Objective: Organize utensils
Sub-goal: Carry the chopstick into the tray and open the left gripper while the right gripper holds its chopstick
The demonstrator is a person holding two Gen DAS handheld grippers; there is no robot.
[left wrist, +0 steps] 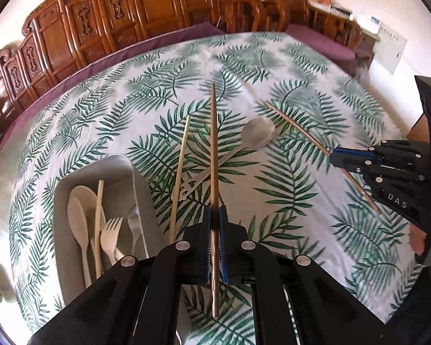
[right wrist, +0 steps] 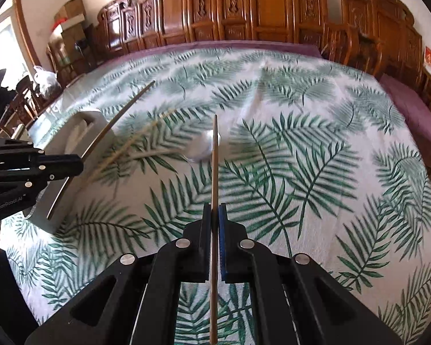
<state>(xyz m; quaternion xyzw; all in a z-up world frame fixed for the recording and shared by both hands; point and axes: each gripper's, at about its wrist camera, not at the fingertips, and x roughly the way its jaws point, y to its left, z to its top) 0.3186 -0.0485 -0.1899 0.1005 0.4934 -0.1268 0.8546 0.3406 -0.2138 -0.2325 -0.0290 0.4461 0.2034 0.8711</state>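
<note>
Dark chopstick, left point(left wrist: 214, 155): clamped between the pads of the left gripper point(left wrist: 214, 224), well back from its tip; the long end points ahead over the table, the short end runs back under the tool. It appears clear of the cloth.
Dark chopstick, right point(right wrist: 214, 166): pinched in the right gripper point(right wrist: 214, 221) in the same manner, jaws closed to a sliver on the shaft. From the left wrist view it slants across that tool's blue pads.
Grip judgement: each tool carries one stick of what looks like a matching pair, likely so the two can go into the tray together.
Tray point(left wrist: 71, 189): grey, rectangular, on the table to the left of the left gripper. It already holds pale spoons point(left wrist: 78, 215), a pale fork point(left wrist: 110, 235), a pale chopstick point(left wrist: 99, 215) and a metal utensil at its right wall.
Loose pale chopstick point(left wrist: 180, 172): lies on the cloth just beside the tray, apparently the mate of the one inside.
Metal spoon point(left wrist: 255, 136): lies on the cloth between the two held sticks, bowl away from the camera, handle running toward the pale stick. Blurred in the right wrist view.
Tablecloth point(left wrist: 287, 63): leaf print; nothing else on it in view.
Remaining work, judged: both held sticks, the loose pale stick and the spoon are not yet in the tray.
Risk, judged: thin round shafts may swivel in the pads when tilted over the tray.
</note>
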